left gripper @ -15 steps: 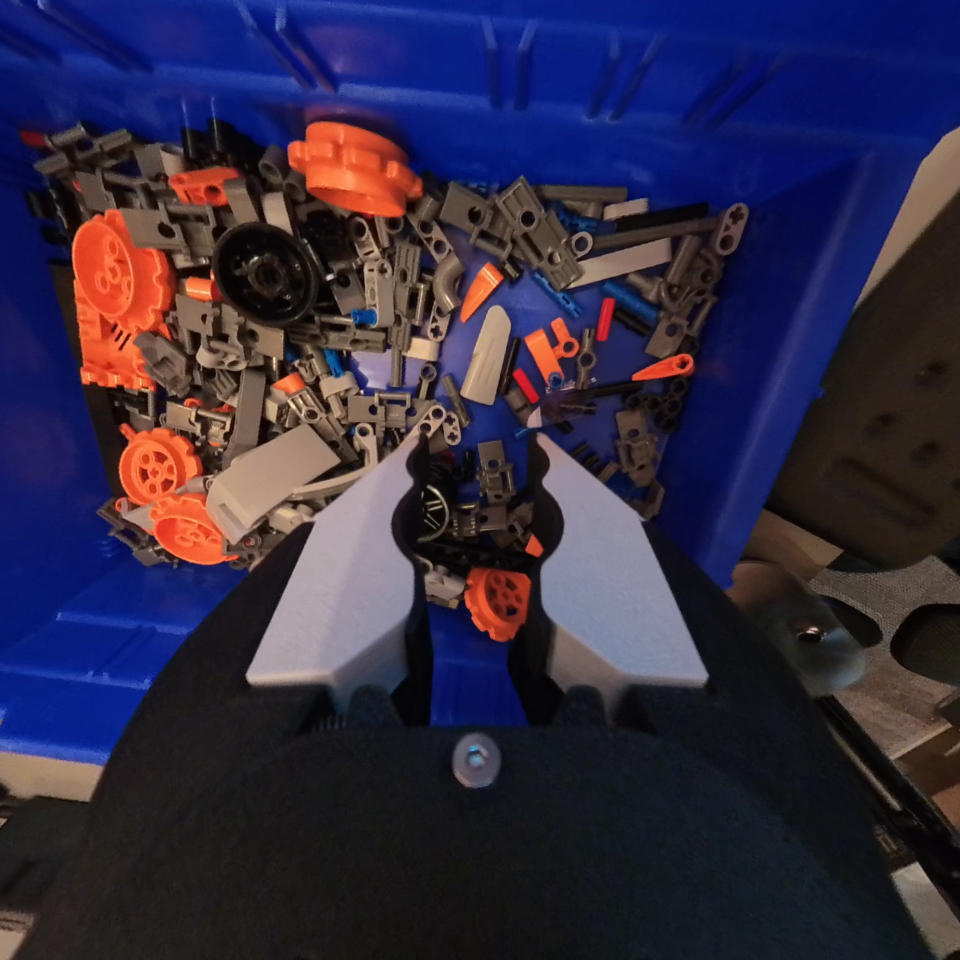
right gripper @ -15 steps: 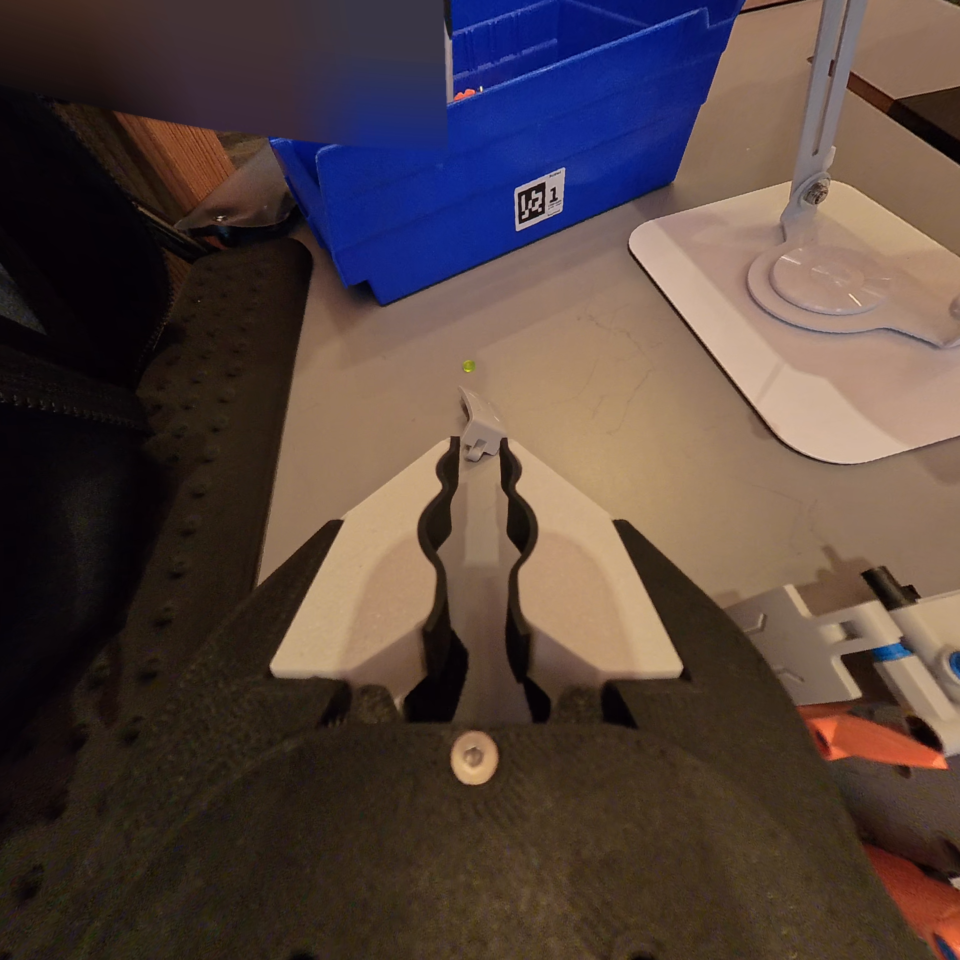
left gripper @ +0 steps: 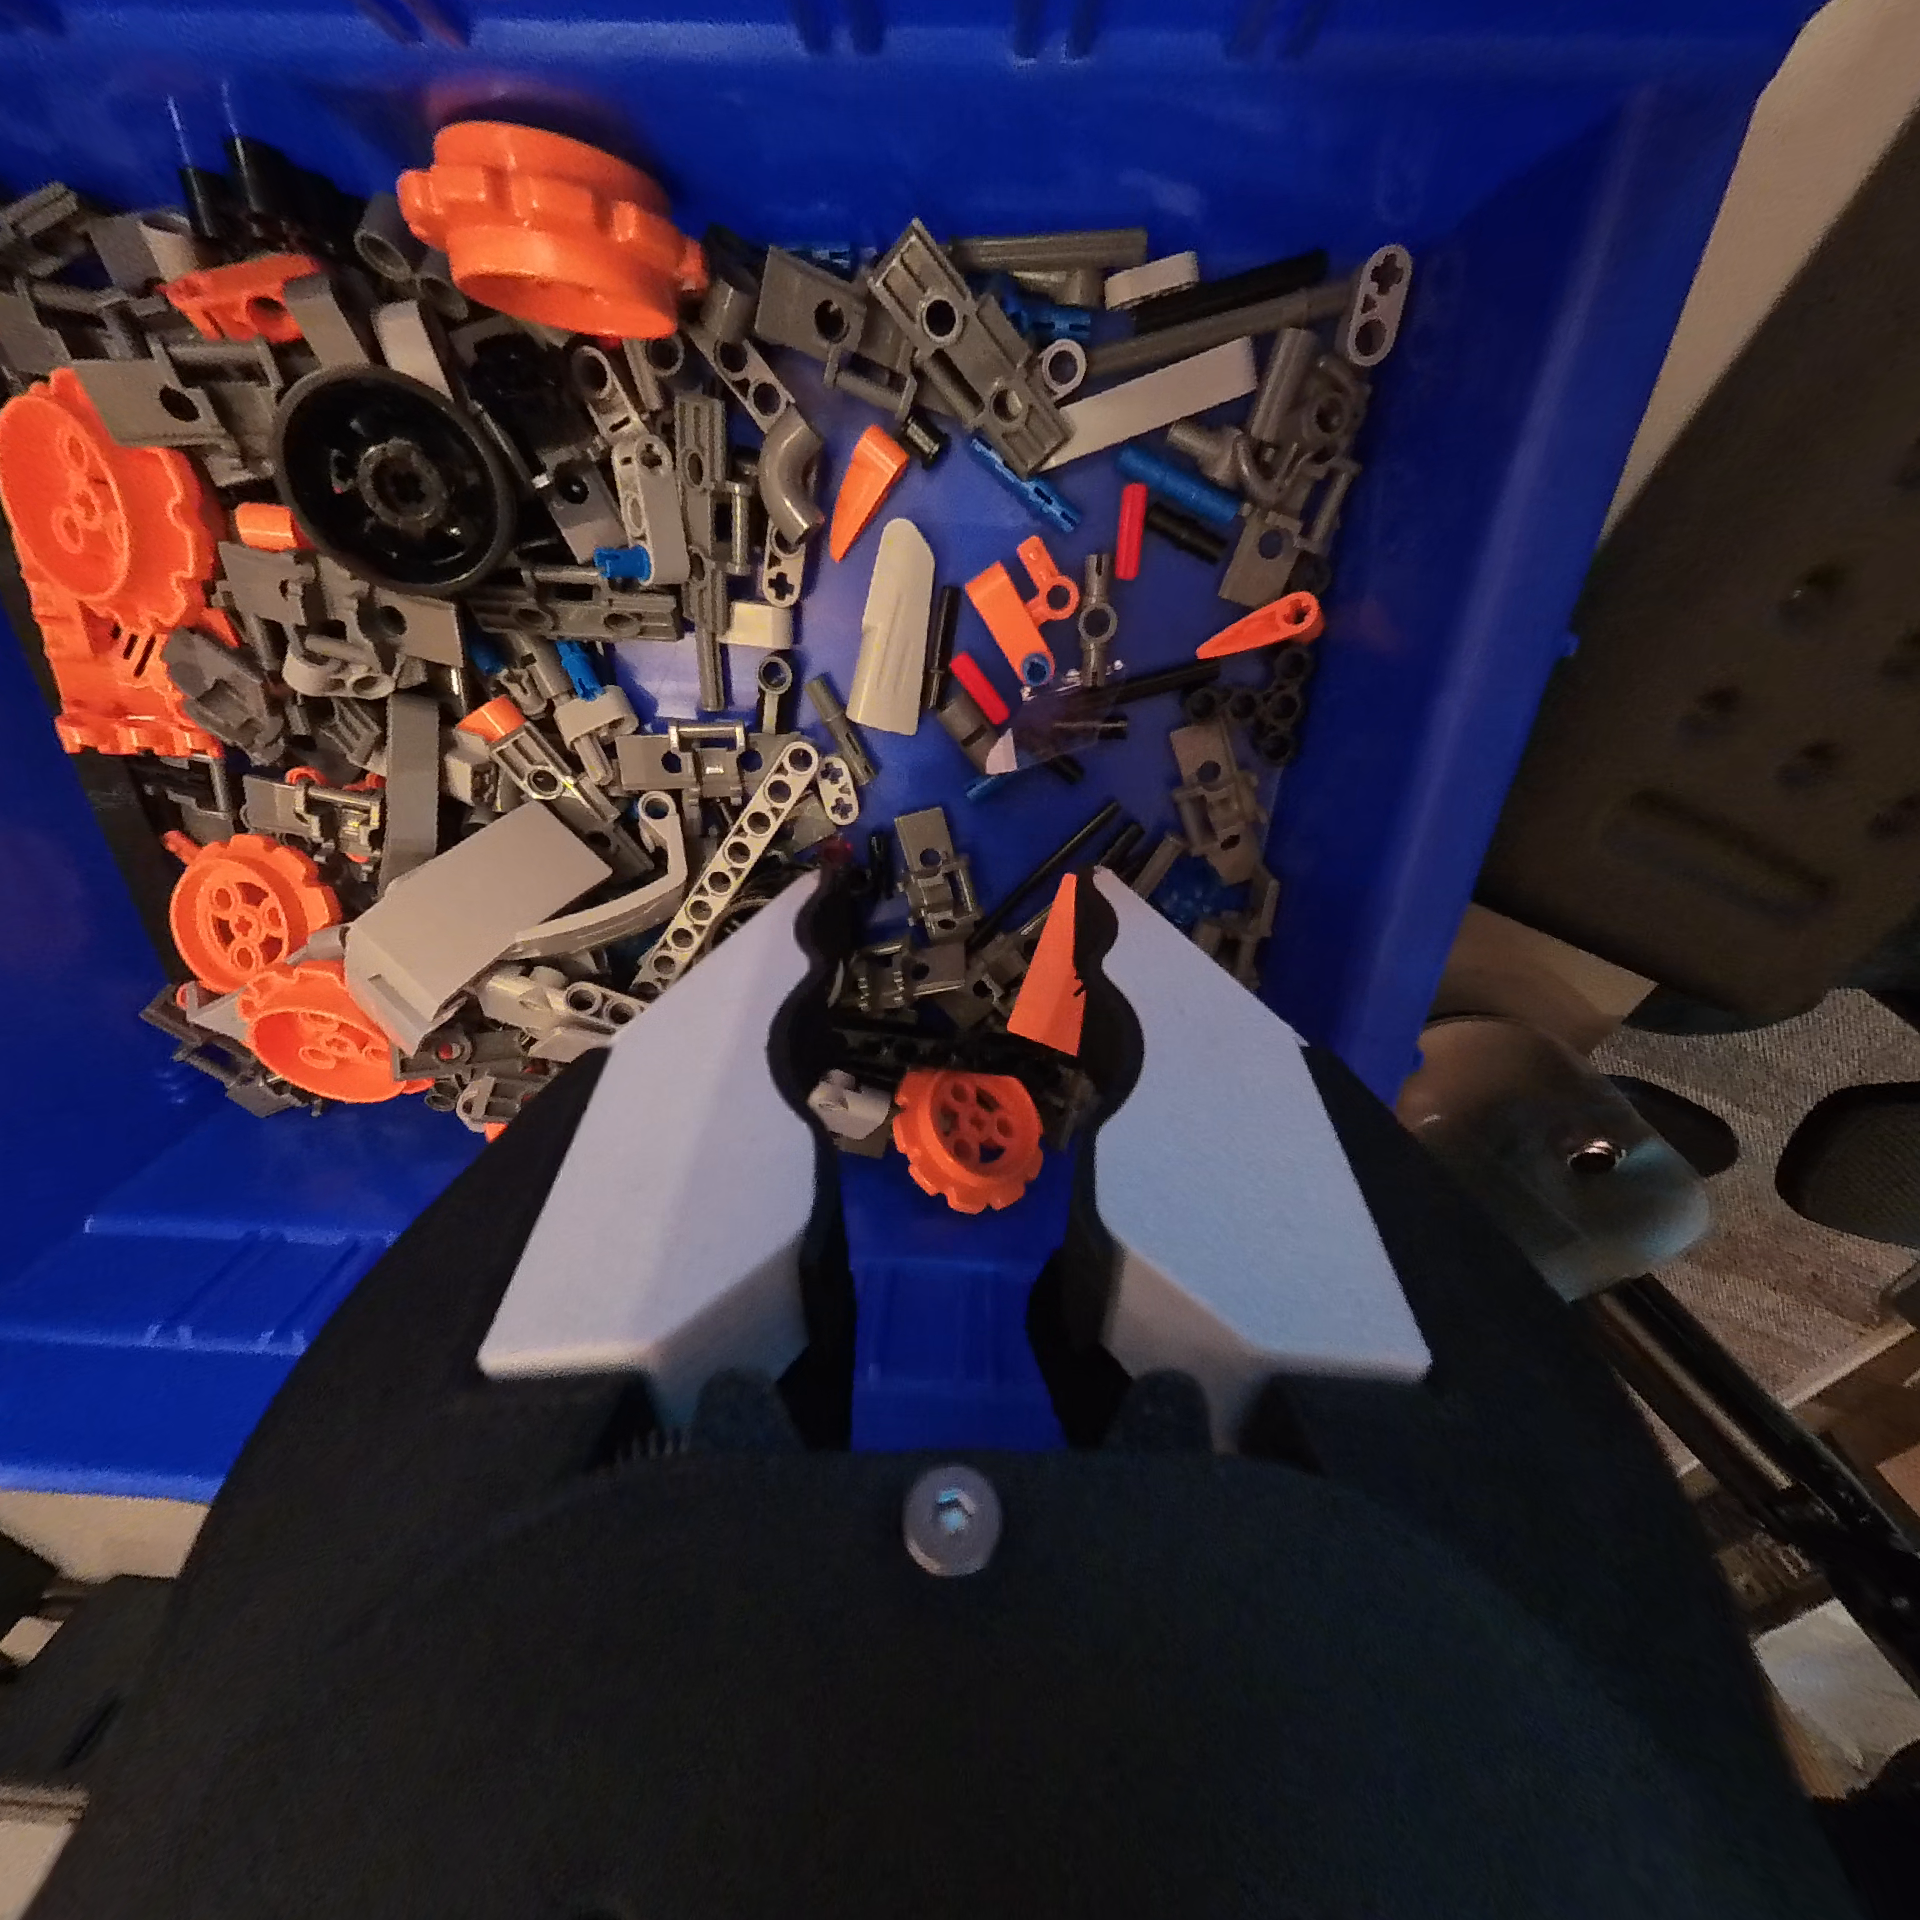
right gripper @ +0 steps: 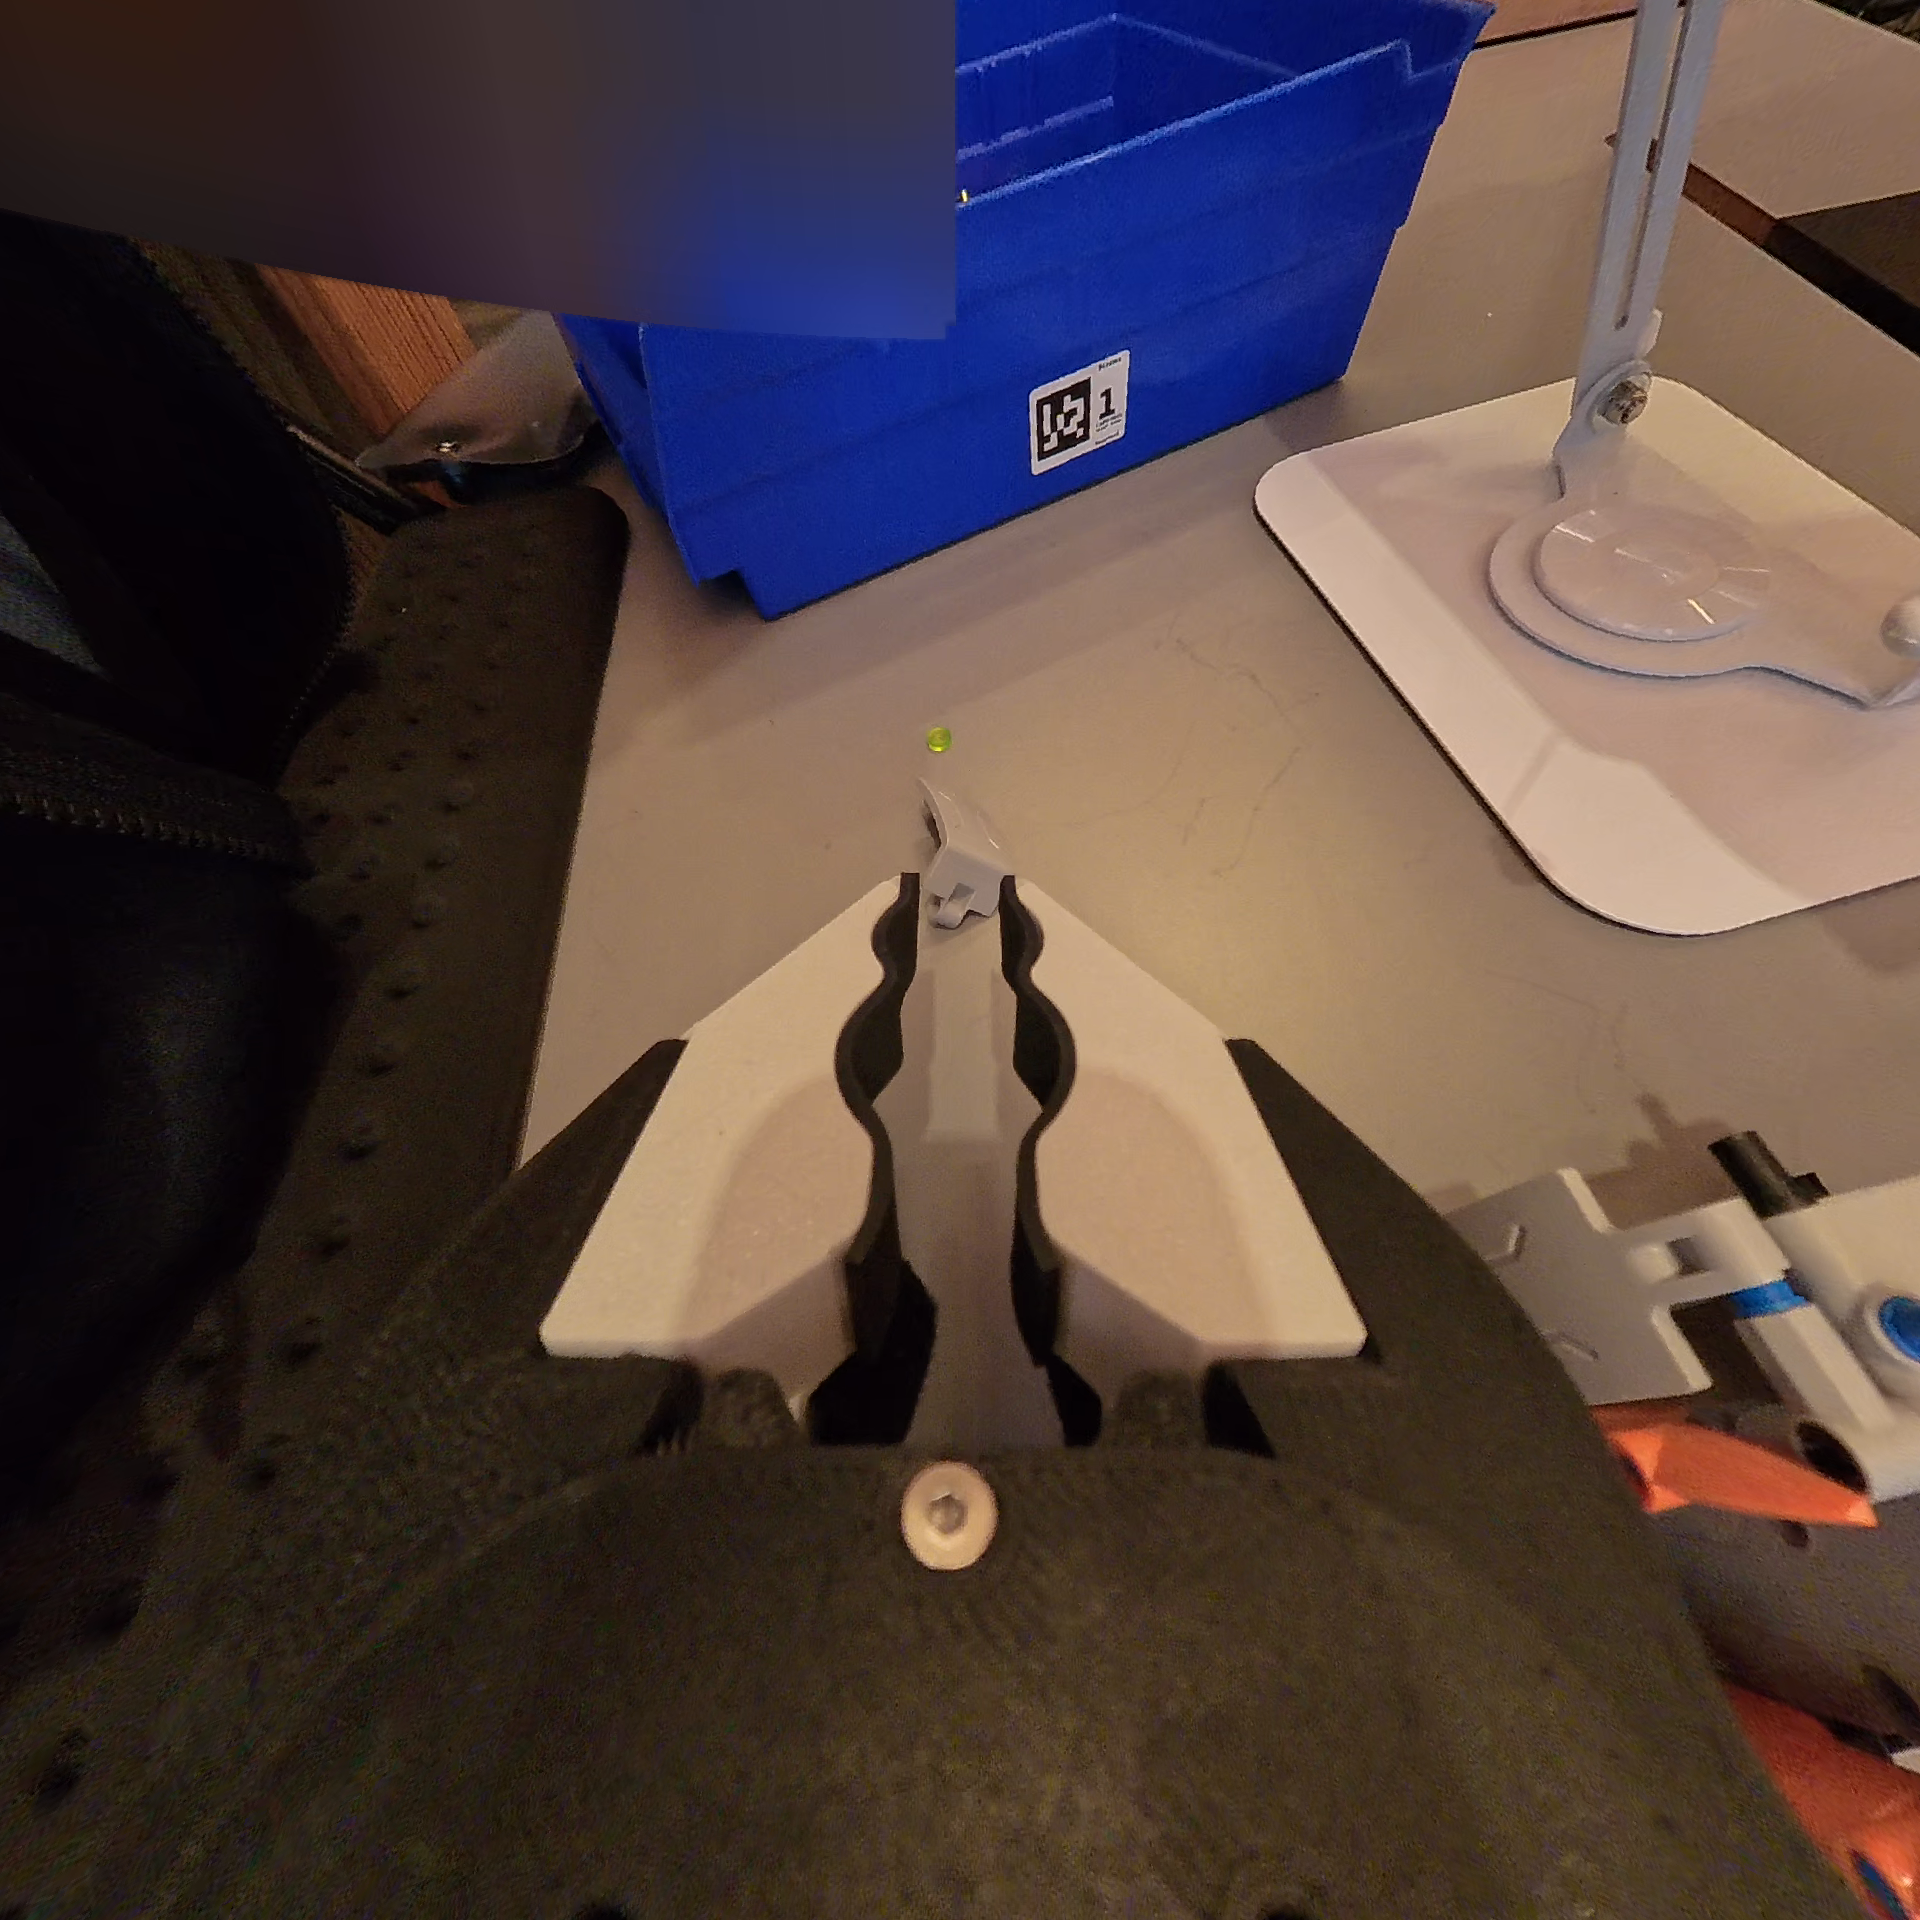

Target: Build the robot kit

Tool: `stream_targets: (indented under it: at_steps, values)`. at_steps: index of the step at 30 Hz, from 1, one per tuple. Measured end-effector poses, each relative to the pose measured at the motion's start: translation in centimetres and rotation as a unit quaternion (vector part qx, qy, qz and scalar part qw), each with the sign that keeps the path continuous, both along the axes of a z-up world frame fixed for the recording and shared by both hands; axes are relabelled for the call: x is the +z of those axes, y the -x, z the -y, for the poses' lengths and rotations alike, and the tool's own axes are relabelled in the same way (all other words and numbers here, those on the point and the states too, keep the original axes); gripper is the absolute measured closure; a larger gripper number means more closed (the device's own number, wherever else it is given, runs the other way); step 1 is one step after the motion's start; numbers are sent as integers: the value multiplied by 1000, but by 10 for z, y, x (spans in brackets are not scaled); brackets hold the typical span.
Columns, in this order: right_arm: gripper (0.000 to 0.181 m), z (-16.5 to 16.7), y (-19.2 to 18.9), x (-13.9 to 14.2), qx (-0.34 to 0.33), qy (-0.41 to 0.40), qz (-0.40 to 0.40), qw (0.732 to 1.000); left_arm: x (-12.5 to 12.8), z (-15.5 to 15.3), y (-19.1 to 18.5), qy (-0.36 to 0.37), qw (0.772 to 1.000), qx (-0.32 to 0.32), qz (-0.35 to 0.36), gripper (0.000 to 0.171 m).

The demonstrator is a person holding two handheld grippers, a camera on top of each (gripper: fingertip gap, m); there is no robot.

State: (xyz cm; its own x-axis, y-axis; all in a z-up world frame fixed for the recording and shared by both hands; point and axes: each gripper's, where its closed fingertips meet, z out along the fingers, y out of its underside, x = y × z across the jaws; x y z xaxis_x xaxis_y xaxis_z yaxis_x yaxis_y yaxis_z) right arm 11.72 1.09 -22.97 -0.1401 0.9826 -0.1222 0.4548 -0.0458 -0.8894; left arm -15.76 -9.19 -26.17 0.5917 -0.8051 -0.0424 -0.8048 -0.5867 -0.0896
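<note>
Grey curved piece (right gripper: 958, 847), small, pinched at the very tips of the right tool (right gripper: 956, 883) and poking forward past them, low over the desk (right gripper: 1143, 665); touching the surface or just clear of it, cannot tell. Looks light, stiff and smooth, plain moulded plastic. Likely to pivot or slip with so little of it caught, so probably safer gripped deeper, across its flat sides by the clip end. Sits near a tiny green dot (right gripper: 938, 740) on the desk, with a blue bin (right gripper: 883, 488) farther ahead, a white stand base (right gripper: 1507, 769) to the right and a white and orange assembly (right gripper: 1662, 1288) at the lower right edge.

Left tool (left gripper: 956, 894) spread wide, gripping nothing, hanging over a parts-filled bin (left gripper: 1039, 125) of loose grey, black and orange pieces. Between its 2 fingers: an orange wedge (left gripper: 1049, 982) close against the right finger's inner edge, contact unclear; an orange toothed wheel (left gripper: 966, 1138) lower down; dark grey connectors. Black tyre (left gripper: 395, 483) well apart at left.
</note>
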Motion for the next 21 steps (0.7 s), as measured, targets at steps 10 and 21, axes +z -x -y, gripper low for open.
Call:
stream_targets:
  at_steps: [10,21]
  values:
    - [168,0,0,1,0,-1,-2,1000,-3,-15,-19,-19,999,-1,28,122]
    - [168,0,0,1,0,-1,-2,1000,-23,-53,-57,-26,993,73,85,112]
